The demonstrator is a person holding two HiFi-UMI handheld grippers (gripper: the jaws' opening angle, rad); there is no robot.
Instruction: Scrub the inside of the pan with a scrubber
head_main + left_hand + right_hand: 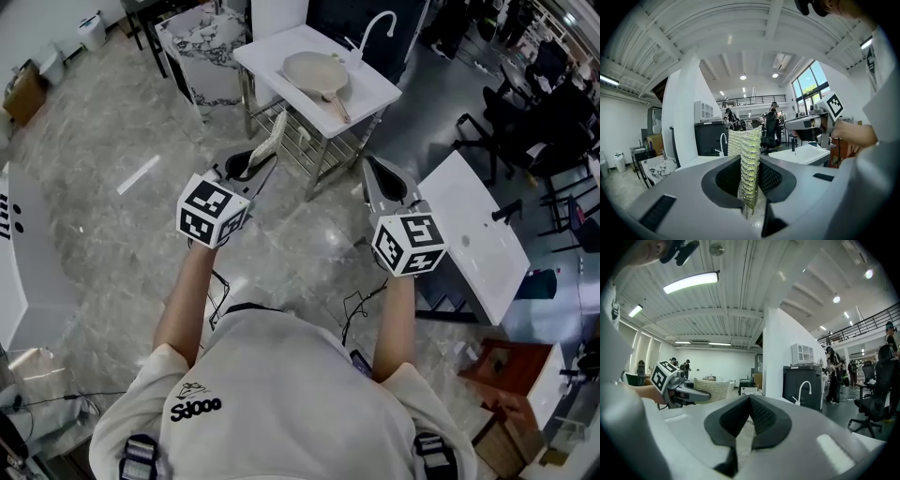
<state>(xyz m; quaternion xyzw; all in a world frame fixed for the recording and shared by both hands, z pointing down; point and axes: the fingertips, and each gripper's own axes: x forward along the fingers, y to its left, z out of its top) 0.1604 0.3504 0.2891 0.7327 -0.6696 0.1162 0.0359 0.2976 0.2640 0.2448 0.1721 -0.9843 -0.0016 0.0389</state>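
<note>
Both tongs hang in the air short of the white bench (375,89), on your side of it and well apart from it. Your left tongs (749,165) are clenched on the scrubber (747,145), a pale yellow-green mesh pad. It stands upright between the jaws and sticks out well past their tips toward the bench. Your right tongs (749,401) are clenched as well. Their dark ribbed pads meet at the tips with nothing between them, and they point toward the bench's near right corner.

The pan (316,73) lies on the bench top, pale and round, open side up. Its handle runs toward the bench's near edge. A white curved faucet (375,26) rises at the far edge of the bench, just beyond the pan. Neither pair of tongs touches the pan, and the scrubber is clear of it too. From the head view, the scrubber's tip lies closest to the bench's near left side, over the metal frame (309,141) under the bench.
</note>
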